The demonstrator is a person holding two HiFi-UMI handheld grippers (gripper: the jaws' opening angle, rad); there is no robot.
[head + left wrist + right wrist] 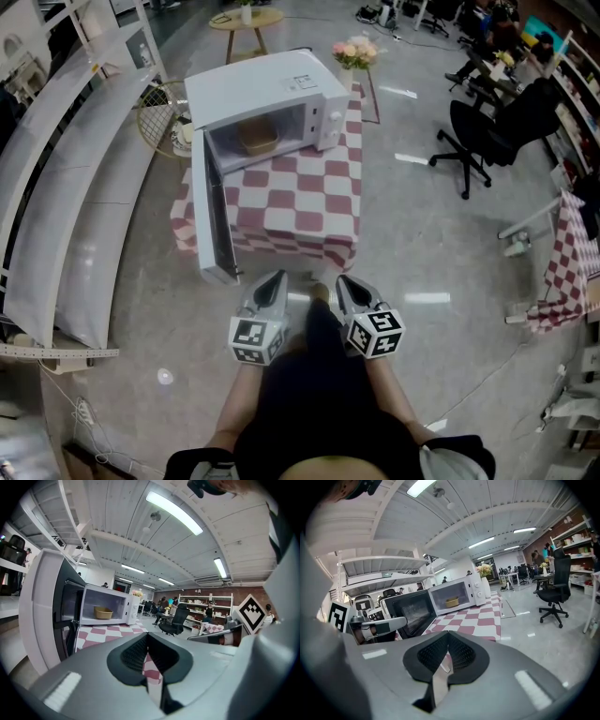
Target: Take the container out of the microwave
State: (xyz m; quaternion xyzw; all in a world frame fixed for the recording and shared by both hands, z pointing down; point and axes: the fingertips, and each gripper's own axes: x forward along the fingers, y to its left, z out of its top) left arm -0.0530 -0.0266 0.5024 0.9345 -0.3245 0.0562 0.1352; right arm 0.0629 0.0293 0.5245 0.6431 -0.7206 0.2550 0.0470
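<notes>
Head view: the left tongs point(273, 281) and right tongs point(348, 284) are hanging closed and empty, well short of the checkered worktop point(314, 202). Beyond them the microwave point(281, 89) is standing with its door point(212, 211) open, the container point(257, 138) sitting inside, not yet reached.

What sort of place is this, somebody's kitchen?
Likely an open office or lab, not a kitchen: black office chairs stand on a polished floor, storage shelves line a brick wall, and the microwave sits on a small checked-cloth table.
</notes>
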